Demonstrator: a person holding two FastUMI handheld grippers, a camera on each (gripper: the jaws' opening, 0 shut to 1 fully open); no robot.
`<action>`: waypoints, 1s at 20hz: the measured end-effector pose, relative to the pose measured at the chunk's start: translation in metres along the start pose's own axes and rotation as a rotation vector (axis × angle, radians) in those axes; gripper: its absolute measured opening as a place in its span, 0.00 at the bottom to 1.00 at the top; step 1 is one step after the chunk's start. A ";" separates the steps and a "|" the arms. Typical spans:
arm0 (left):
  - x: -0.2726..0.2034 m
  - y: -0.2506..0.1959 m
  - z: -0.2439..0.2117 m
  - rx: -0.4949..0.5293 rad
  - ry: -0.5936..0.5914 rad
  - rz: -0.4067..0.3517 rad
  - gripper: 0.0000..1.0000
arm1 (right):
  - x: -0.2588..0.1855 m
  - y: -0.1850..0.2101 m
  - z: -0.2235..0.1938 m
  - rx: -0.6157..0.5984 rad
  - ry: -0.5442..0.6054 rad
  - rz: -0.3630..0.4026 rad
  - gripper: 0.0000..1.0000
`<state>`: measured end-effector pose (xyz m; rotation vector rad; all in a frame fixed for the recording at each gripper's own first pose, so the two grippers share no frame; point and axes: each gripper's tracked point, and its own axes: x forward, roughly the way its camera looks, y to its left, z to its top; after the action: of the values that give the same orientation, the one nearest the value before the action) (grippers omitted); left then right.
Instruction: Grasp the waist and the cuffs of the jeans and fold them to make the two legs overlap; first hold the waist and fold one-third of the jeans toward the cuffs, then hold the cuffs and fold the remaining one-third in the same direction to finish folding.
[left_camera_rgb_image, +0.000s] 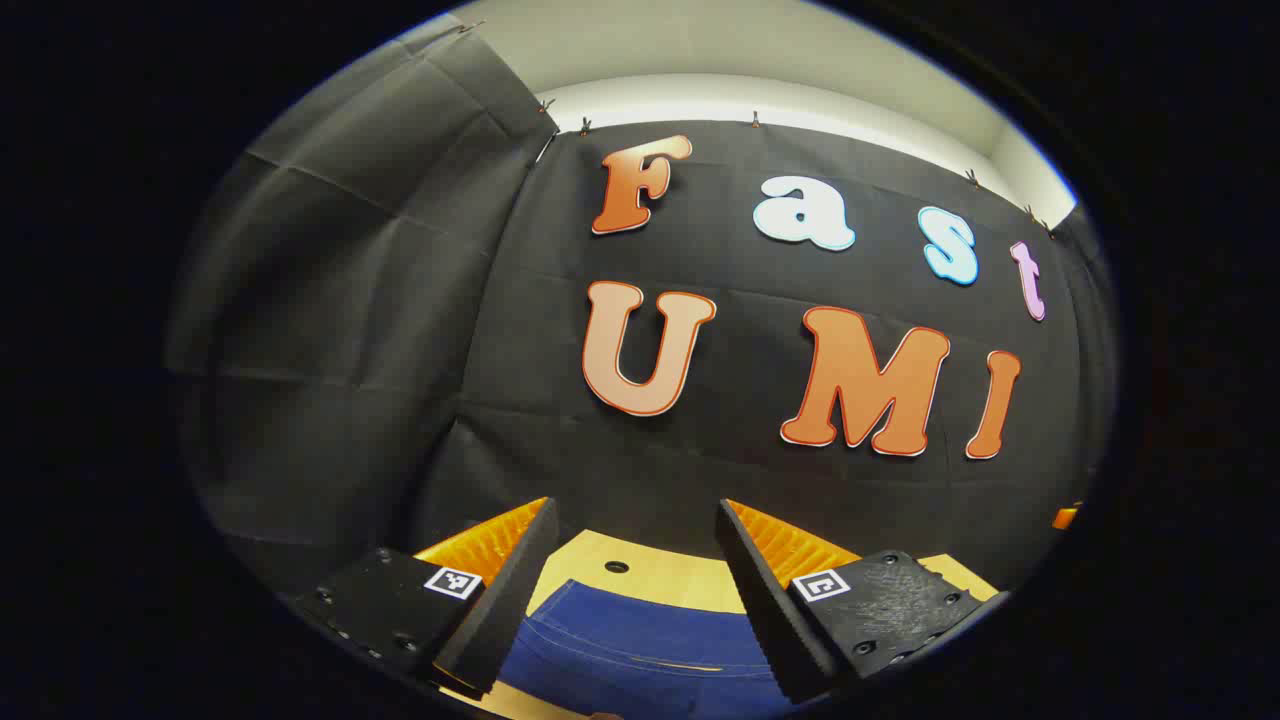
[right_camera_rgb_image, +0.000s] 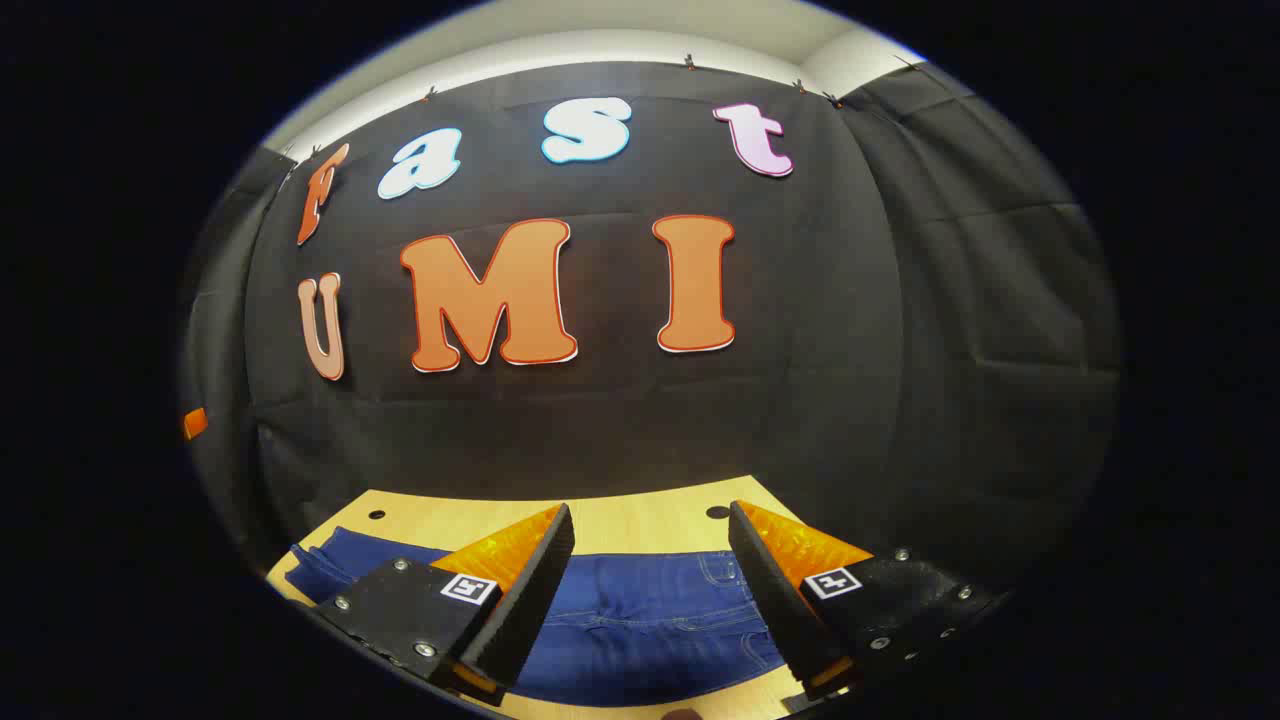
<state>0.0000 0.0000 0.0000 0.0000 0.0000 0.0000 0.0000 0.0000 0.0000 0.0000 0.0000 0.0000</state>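
Blue jeans (right_camera_rgb_image: 640, 610) lie flat on the light wooden table (right_camera_rgb_image: 620, 520). In the right gripper view their pocket and seam stitching shows between the fingers, and the cloth stretches away to the left. My right gripper (right_camera_rgb_image: 650, 545) is open above them, holding nothing. In the left gripper view the jeans (left_camera_rgb_image: 640, 640) show as a smooth blue panel low in the picture. My left gripper (left_camera_rgb_image: 635, 535) hangs open over that panel, with nothing between its fingers.
The table (left_camera_rgb_image: 650, 565) ends at the black cloth wall just behind the jeans. Small dark holes (left_camera_rgb_image: 617, 567) (right_camera_rgb_image: 717, 512) mark its top near the back edge. A small orange object (left_camera_rgb_image: 1065, 517) sits at the far right edge of the left gripper view.
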 end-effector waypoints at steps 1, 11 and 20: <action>0.000 -0.003 0.001 0.018 -0.003 -0.006 0.94 | 0.000 0.001 0.000 -0.014 -0.002 0.000 0.96; -0.017 -0.006 0.027 0.084 -0.028 -0.047 0.94 | -0.019 -0.002 0.029 -0.028 -0.059 0.013 0.96; -0.010 -0.008 0.021 0.186 -0.042 -0.068 0.94 | -0.025 0.003 0.012 -0.045 -0.021 0.027 1.00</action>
<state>-0.0095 -0.0083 0.0212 0.1858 -0.0421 -0.0684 -0.0249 0.0033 0.0117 -0.0451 -0.0211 0.0268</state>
